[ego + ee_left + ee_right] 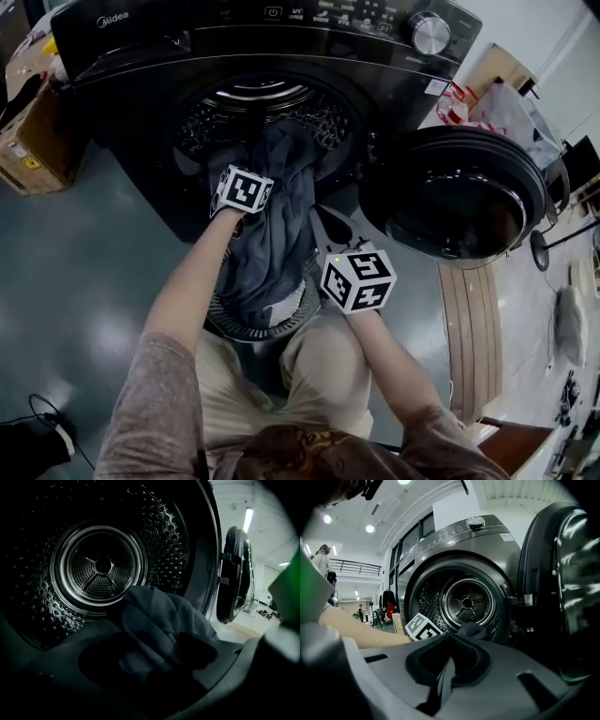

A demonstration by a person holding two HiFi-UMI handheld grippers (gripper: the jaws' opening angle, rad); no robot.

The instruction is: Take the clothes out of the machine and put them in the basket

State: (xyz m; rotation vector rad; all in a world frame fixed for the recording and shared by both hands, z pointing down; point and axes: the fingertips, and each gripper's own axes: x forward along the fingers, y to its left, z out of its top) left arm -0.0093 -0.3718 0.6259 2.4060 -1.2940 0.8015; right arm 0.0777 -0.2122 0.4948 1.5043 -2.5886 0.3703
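A grey-blue garment (pixel 277 220) hangs from the washer's drum mouth (pixel 253 103) down into the round ribbed basket (pixel 228 323) on the floor below. My left gripper (pixel 244 186) is at the drum's lip, and its jaws stand wide open around a fold of the garment (pixel 159 620) without pressing on it. The right gripper (pixel 321 218) sits lower, to the right of the hanging cloth, in front of the open door (pixel 459 197). In its own view the right gripper (pixel 445 665) is shut on a thin strip of grey cloth (pixel 446 674). The drum (pixel 101 566) behind looks bare.
The round door swings out to the right of the opening. A cardboard box (pixel 33 141) stands left of the washer, and bags (pixel 497 108) lie behind the door. A pale wooden strip (pixel 469 328) runs along the floor at right. My knees are just behind the basket.
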